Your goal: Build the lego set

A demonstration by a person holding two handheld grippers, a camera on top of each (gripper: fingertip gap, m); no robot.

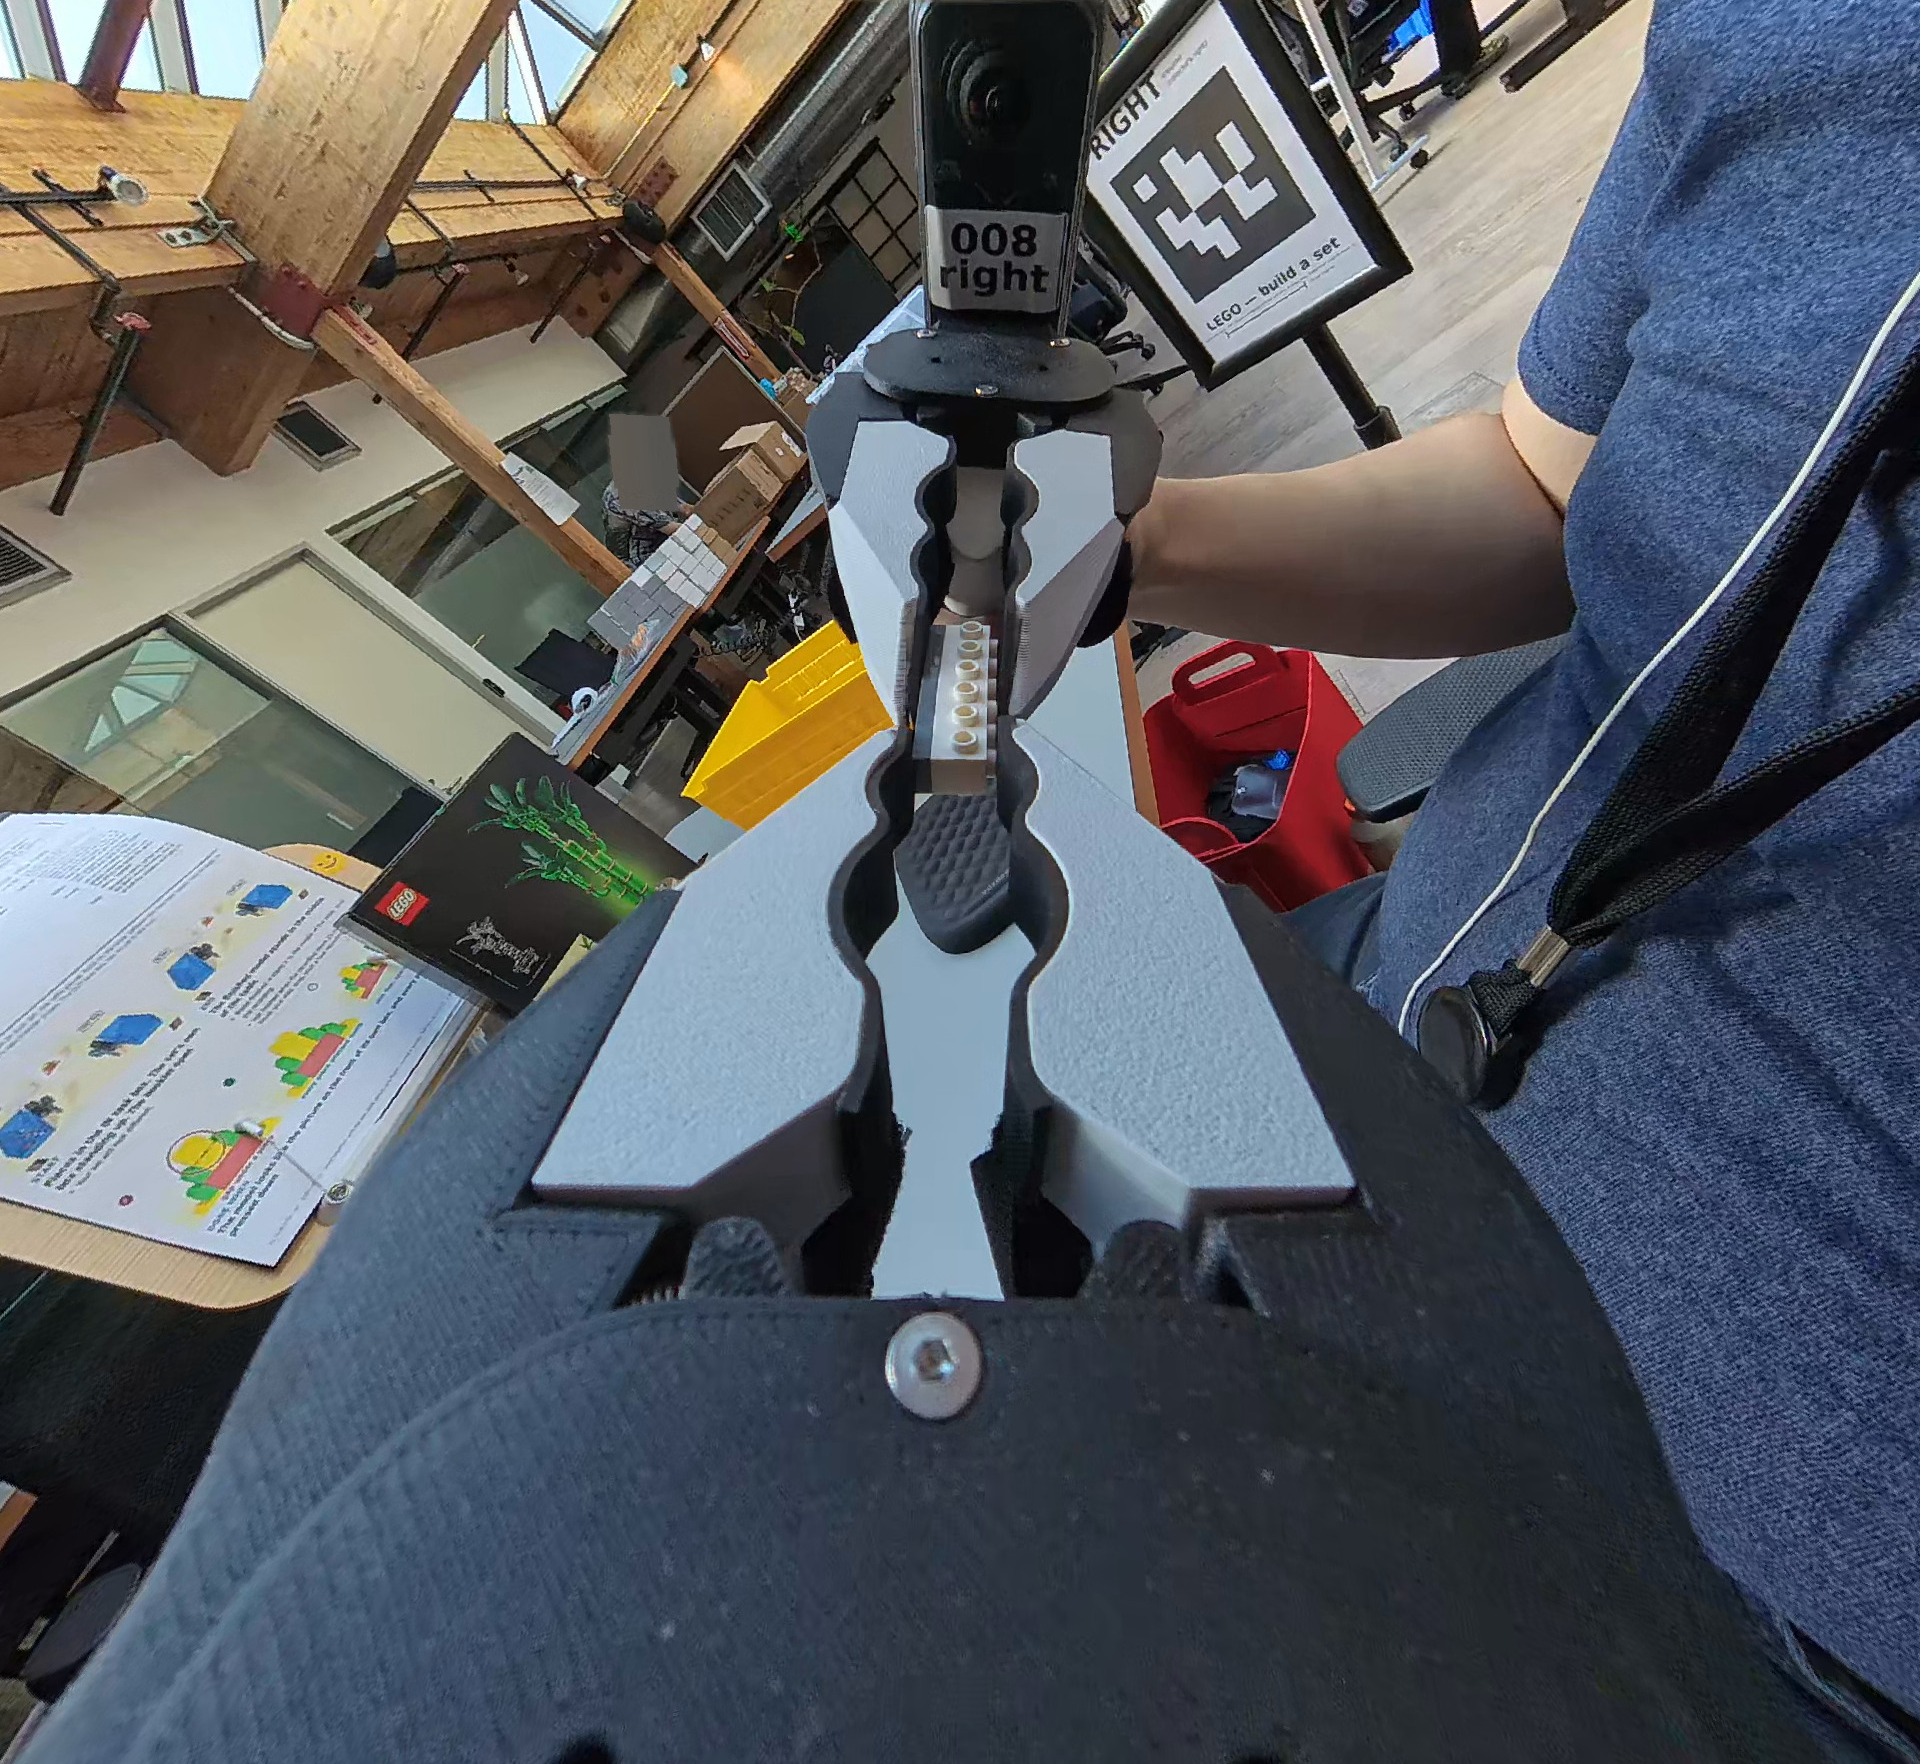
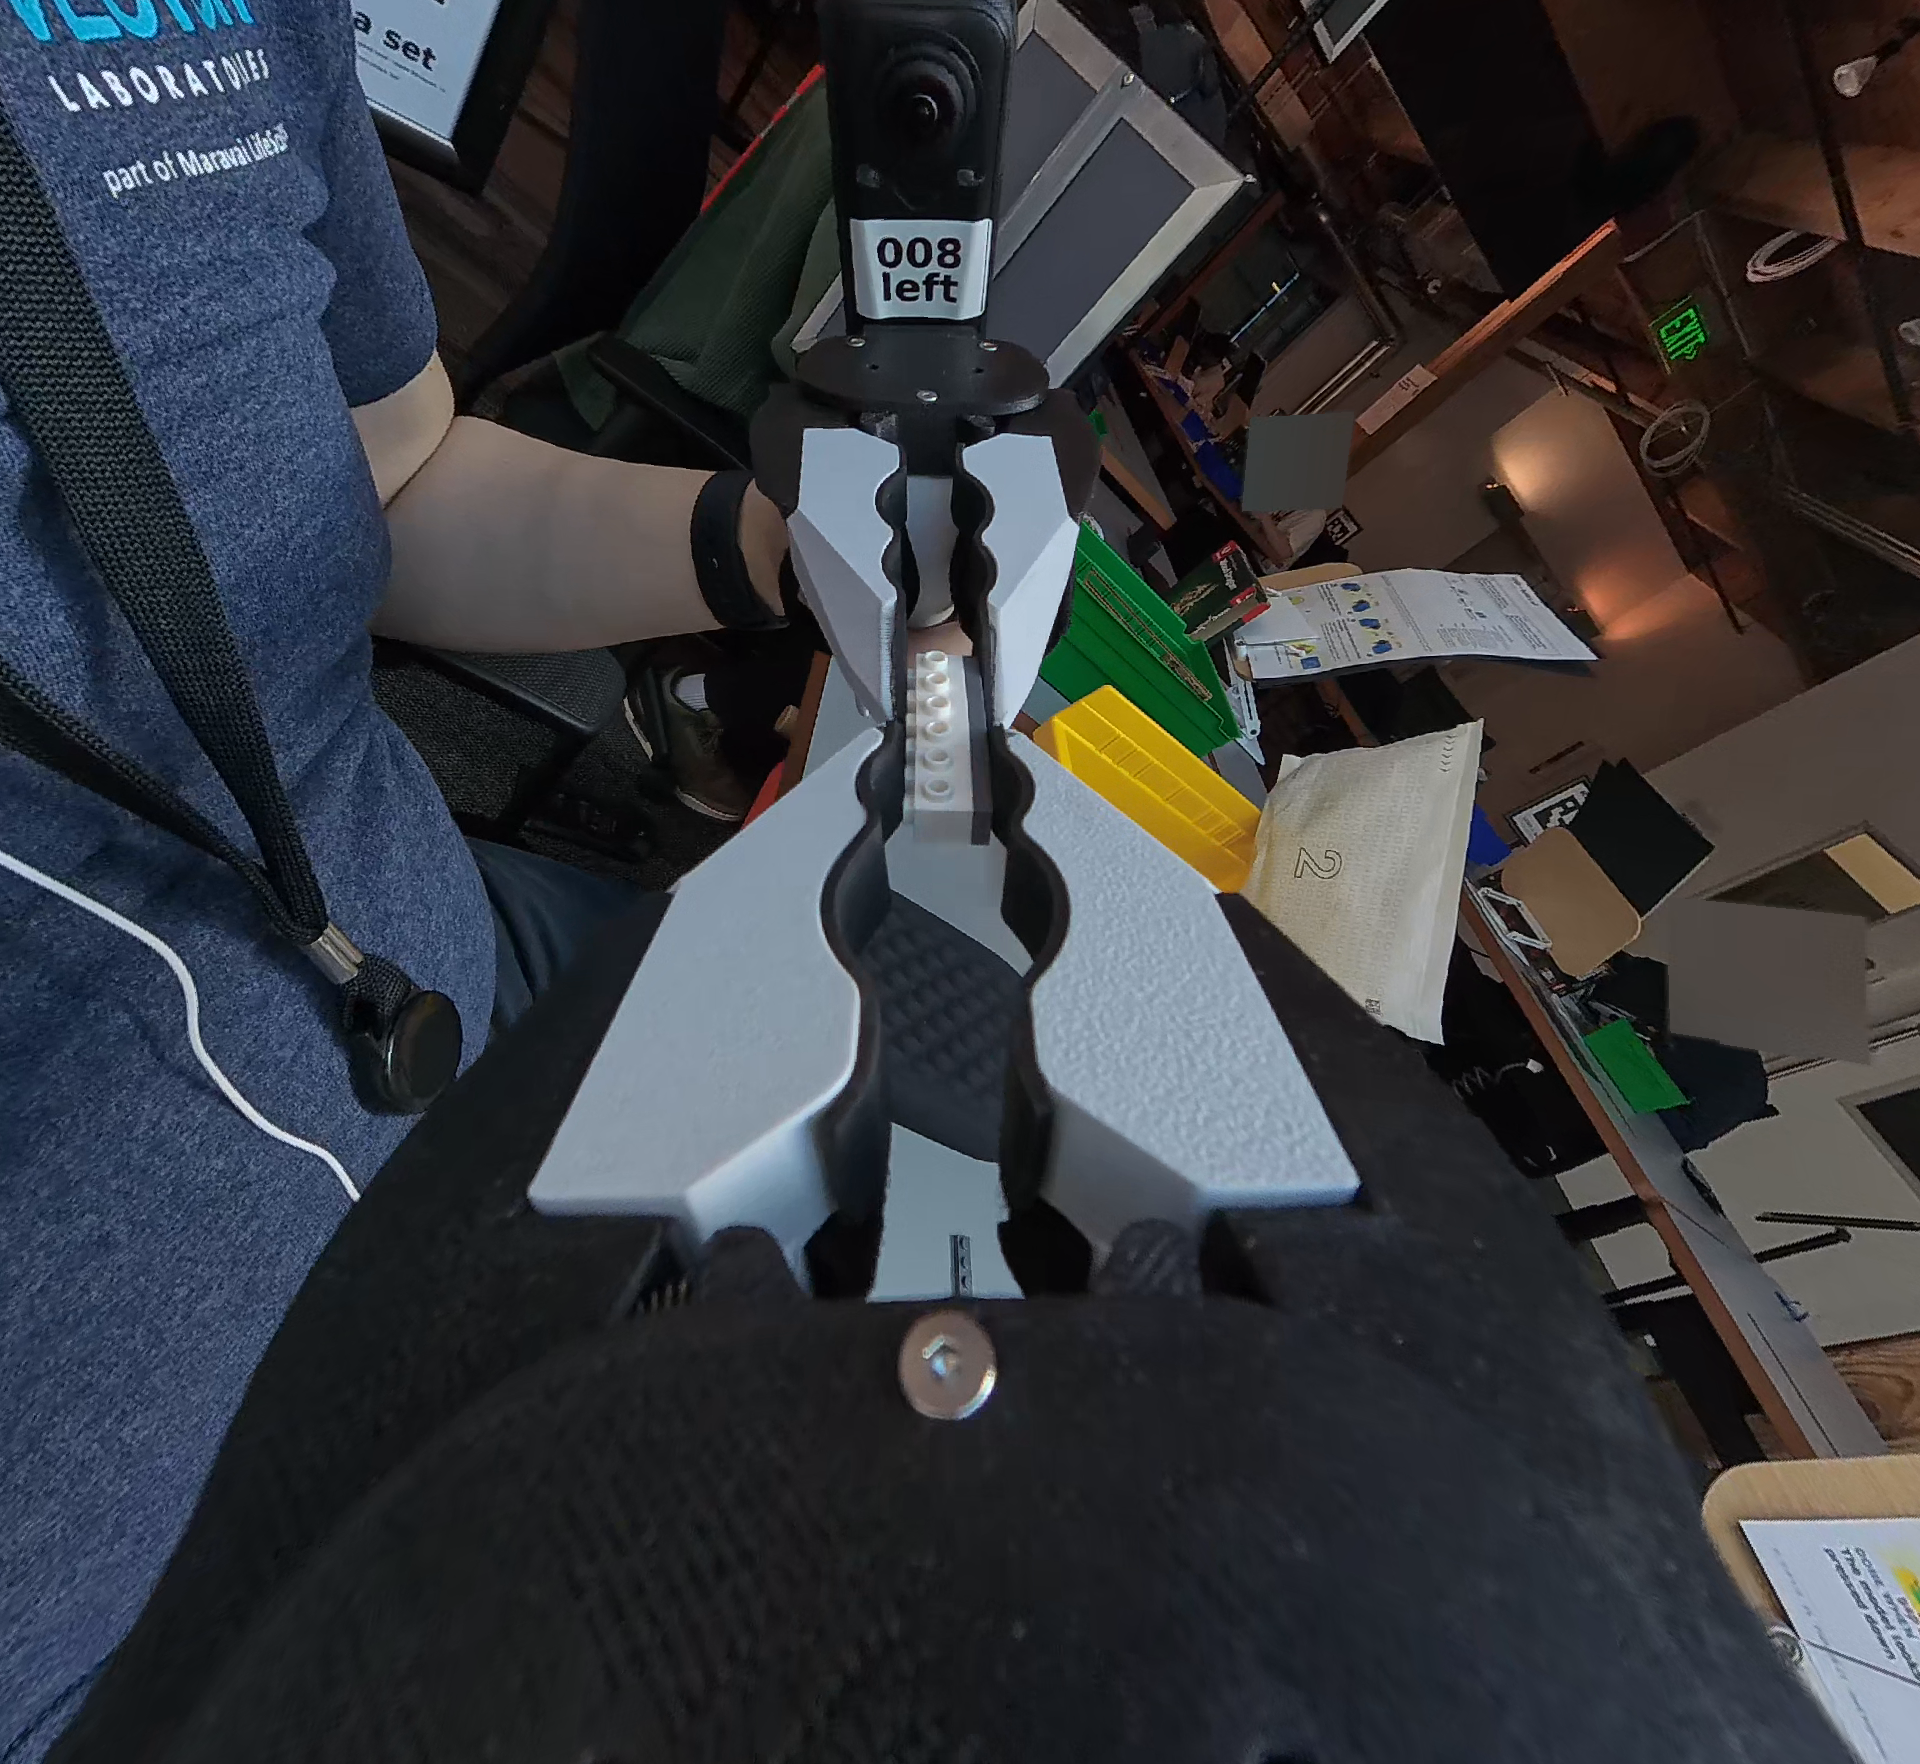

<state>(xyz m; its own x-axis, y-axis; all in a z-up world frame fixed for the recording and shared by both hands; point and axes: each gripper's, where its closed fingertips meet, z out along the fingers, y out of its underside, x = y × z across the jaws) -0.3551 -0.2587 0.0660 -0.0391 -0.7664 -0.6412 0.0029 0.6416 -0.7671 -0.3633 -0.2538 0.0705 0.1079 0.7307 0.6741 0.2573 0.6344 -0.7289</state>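
Note:
A long white lego brick [image 1: 964, 706] with a row of studs, with a thin dark plate [image 1: 923, 727] against its side, is held in the air between my two grippers, which point at each other. My left gripper [image 1: 958, 750] is shut on its near end. My right gripper [image 1: 961, 665] is shut on its far end. In the right wrist view the same white brick [image 2: 932, 743] and dark plate [image 2: 979, 779] sit between my right gripper [image 2: 945, 764] and the left gripper [image 2: 940, 675] facing it. The gripped ends are hidden by the fingers.
A person in a blue shirt [image 1: 1714, 779] holds both grippers. An instruction sheet [image 1: 187, 1018] on a clipboard and a black lego box [image 1: 520, 862] lie to the left. A yellow bin [image 1: 790, 738], a red bag [image 1: 1257, 758], a green bin [image 2: 1132, 654] and a white paper bag [image 2: 1361, 883] stand beyond. The tips of both grippers are at nearly the same place.

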